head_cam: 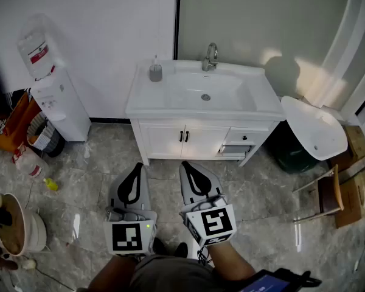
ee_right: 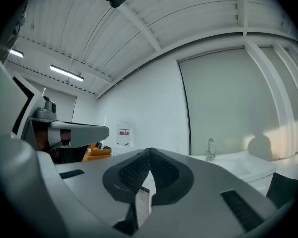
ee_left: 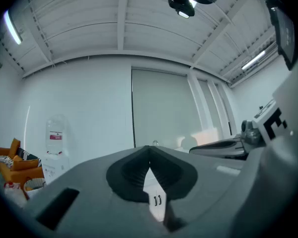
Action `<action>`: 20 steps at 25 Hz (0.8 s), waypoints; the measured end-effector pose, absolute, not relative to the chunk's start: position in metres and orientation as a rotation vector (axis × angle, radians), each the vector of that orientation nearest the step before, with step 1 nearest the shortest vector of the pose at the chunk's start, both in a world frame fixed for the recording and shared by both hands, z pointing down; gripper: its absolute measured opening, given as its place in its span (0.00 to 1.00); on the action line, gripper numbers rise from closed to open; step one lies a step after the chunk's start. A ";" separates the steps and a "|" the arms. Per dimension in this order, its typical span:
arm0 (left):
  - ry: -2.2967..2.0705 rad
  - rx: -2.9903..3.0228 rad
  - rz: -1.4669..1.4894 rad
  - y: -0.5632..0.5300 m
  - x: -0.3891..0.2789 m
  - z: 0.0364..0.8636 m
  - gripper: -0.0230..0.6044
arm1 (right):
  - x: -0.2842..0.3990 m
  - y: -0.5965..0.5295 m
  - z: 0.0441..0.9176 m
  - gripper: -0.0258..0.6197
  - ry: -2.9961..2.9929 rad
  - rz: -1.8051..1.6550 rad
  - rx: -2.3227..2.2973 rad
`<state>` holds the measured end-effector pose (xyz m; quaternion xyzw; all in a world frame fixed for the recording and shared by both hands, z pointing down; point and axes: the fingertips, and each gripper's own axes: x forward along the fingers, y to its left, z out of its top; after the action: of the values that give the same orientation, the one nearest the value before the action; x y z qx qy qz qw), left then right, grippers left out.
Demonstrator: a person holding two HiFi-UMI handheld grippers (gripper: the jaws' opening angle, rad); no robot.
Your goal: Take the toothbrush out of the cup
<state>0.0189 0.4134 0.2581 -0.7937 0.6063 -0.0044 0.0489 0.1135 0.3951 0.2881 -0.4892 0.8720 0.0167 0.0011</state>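
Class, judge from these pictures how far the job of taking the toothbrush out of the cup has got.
Done: nothing yet; the toothbrush still stands in the grey cup on the washbasin counter's back left corner. In hand: nothing; the left gripper and right gripper are both shut and empty, held over the floor short of the cabinet. Left: step up, grip the toothbrush, lift it clear.

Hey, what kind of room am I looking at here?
Probably a washroom corner, perhaps staged in a larger room. A white sink cabinet stands against the wall with a faucet and a cup on its top. The floor is polished stone tile, and a water dispenser stands to its left.
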 end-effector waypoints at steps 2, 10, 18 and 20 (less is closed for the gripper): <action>1.840 -2.413 -0.017 0.414 0.024 0.257 0.06 | 0.118 0.395 0.288 0.06 2.737 0.058 -1.536; 1.851 -2.397 -0.037 0.423 0.042 0.261 0.06 | 0.143 0.403 0.290 0.06 2.740 -0.053 -1.543; 1.899 -2.392 -0.099 0.422 0.036 0.280 0.06 | 0.160 0.391 0.302 0.06 2.687 -0.044 -1.543; 1.910 -2.389 -0.097 0.417 0.031 0.282 0.06 | 0.158 0.385 0.307 0.06 2.695 -0.054 -1.546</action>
<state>0.0311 0.4171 0.2818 -0.7800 0.6236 -0.0316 0.0405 0.1580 0.3853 0.3068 -0.4975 0.8671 -0.0175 0.0171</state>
